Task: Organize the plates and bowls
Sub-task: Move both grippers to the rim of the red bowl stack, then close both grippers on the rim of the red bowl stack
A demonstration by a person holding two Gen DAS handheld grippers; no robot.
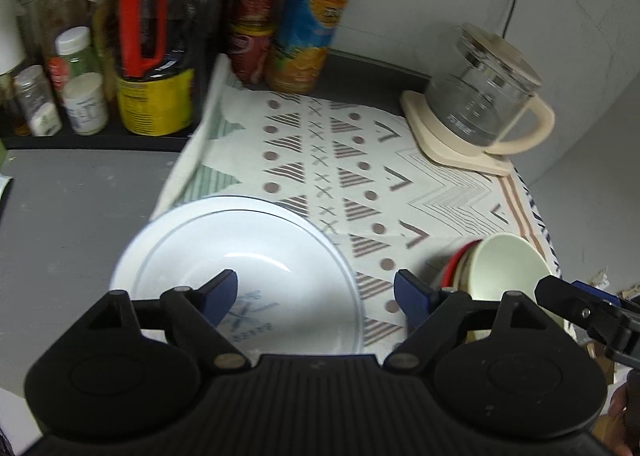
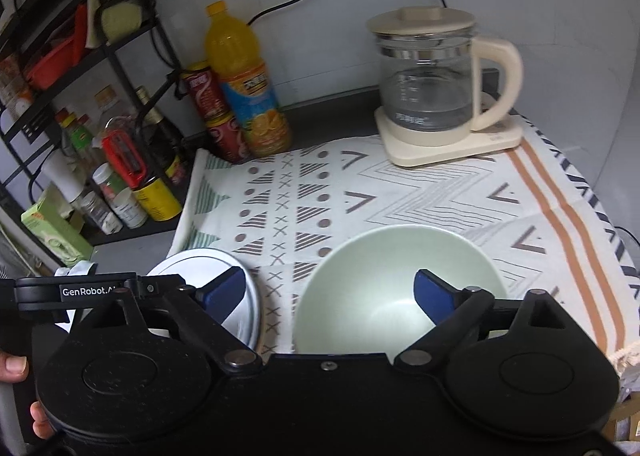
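Observation:
A white plate [image 1: 240, 268] with a blue mark lies at the near left edge of the patterned cloth [image 1: 352, 160]. My left gripper [image 1: 316, 292] hovers open above its near right rim, holding nothing. To the right stands a stack of bowls [image 1: 500, 268], pale green on top with red and cream rims beneath. In the right wrist view the pale green bowl [image 2: 396, 288] sits on the cloth [image 2: 400, 192], and my right gripper [image 2: 330, 290] is open over its near rim, pads apart from it. The white plate [image 2: 212, 262] shows at the left, partly hidden by the left gripper.
A glass kettle [image 2: 432, 88] on a cream base stands at the back right of the cloth. An orange juice bottle [image 2: 244, 84] and red cans [image 2: 212, 112] stand at the back. A black rack [image 2: 72, 96] with jars and bottles fills the left. A person's fingers [image 2: 16, 368] show at the lower left.

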